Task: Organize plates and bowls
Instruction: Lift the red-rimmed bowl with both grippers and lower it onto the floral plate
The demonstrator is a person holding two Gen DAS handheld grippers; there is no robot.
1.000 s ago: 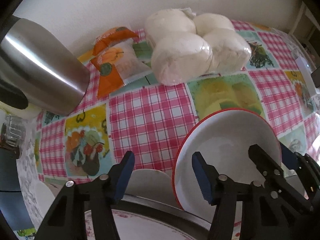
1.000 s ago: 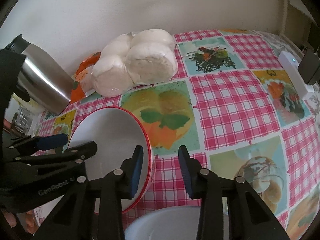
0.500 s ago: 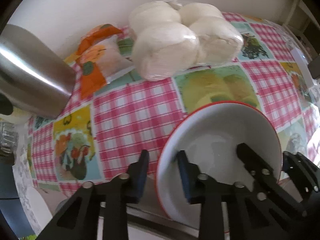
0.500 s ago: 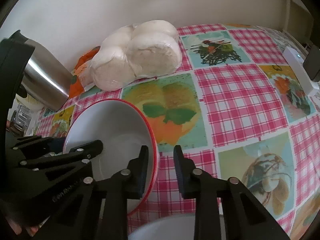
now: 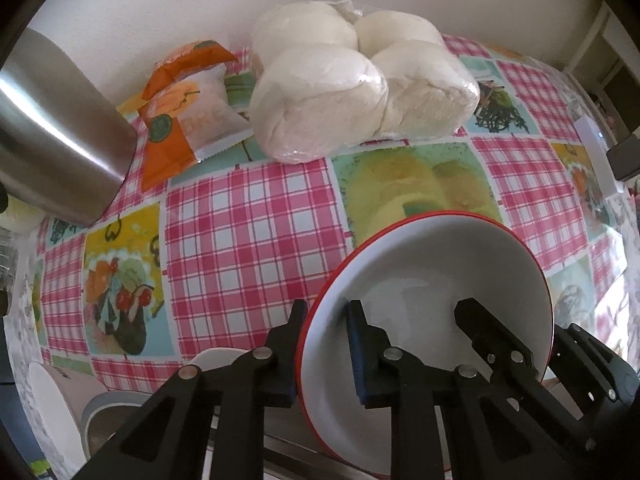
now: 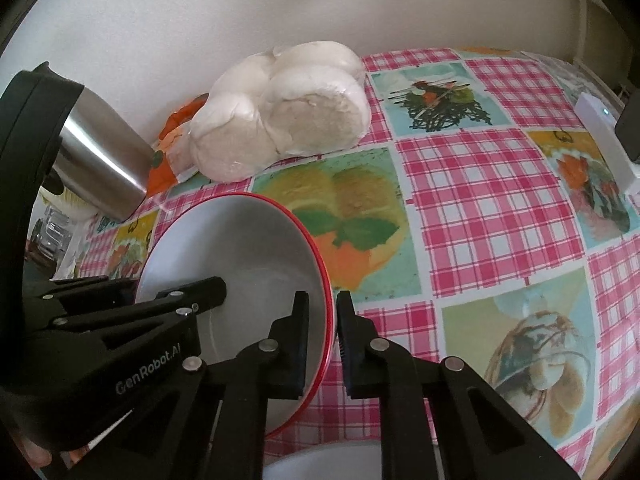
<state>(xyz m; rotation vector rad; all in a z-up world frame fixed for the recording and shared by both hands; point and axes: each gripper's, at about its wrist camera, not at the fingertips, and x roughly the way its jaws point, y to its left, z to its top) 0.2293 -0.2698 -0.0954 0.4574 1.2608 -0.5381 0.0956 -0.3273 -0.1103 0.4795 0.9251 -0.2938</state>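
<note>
At the far left of my left wrist view a steel jug (image 5: pixel 60 136) leans in from the upper left edge, and just right of it lies an orange snack packet (image 5: pixel 180 108) on the checked tablecloth (image 5: pixel 248 240). Top centre, against the wall, sits a wrapped bundle of white rolls (image 5: pixel 356 80), touching the packet's right side. At lower left there are pale dish rims, too cut off to name. Lower centre, my left gripper (image 5: pixel 326 328) is nearly closed on the left rim of the red-rimmed white bowl (image 5: pixel 432 264), one finger outside the wall and one inside. The bowl fills the lower right of this view, tilted with its opening toward the camera.

In my right wrist view the same bowl sits lower left of centre, and my right gripper (image 6: pixel 322 316) pinches its right rim, fingers close together with the wall between them. At the right edge a white box (image 6: pixel 604 144) lies on the cloth.
</note>
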